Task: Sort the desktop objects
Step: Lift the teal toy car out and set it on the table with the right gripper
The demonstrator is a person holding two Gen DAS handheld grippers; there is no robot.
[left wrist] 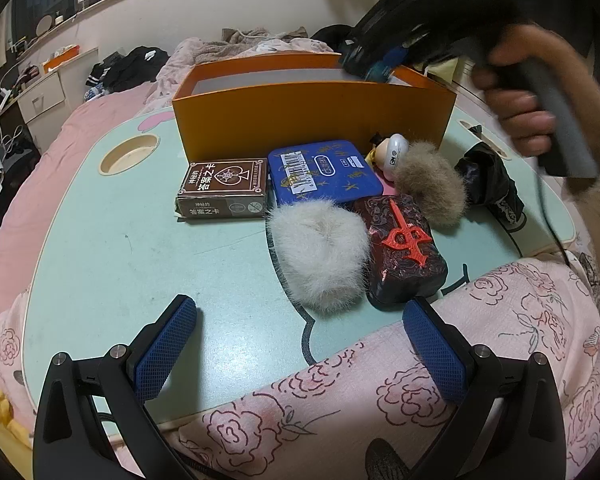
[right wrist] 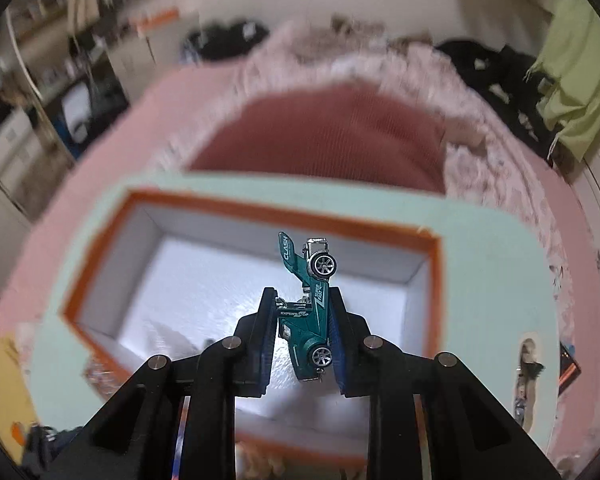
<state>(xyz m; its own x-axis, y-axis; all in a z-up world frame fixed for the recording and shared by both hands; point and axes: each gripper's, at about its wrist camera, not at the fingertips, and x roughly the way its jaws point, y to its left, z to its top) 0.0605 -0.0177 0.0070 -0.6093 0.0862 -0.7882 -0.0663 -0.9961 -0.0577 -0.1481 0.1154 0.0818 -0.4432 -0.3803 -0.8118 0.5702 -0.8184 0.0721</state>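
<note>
Pinching a teal toy car (right wrist: 309, 312) between its pads, the right gripper (right wrist: 304, 344) is hanging above the orange box (right wrist: 236, 204)'s white interior. Left gripper (left wrist: 300, 344) is sitting spread wide at 6 o'clock, a white fur puff (left wrist: 320, 252) lying toward 12.

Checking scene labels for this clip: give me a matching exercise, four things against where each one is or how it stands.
Things:
1. teal toy car
2. left gripper
3. white fur ball
4. brown card box

Places or states:
A. open, holding nothing, low over the near edge of the table
B. lying on the table just in front of the orange box, left of the blue tin
C. clamped in the right gripper above the orange box's opening
D. resting on the table beside the dark patterned pouch

Pairs: 1-C, 2-A, 3-D, 4-B
</note>
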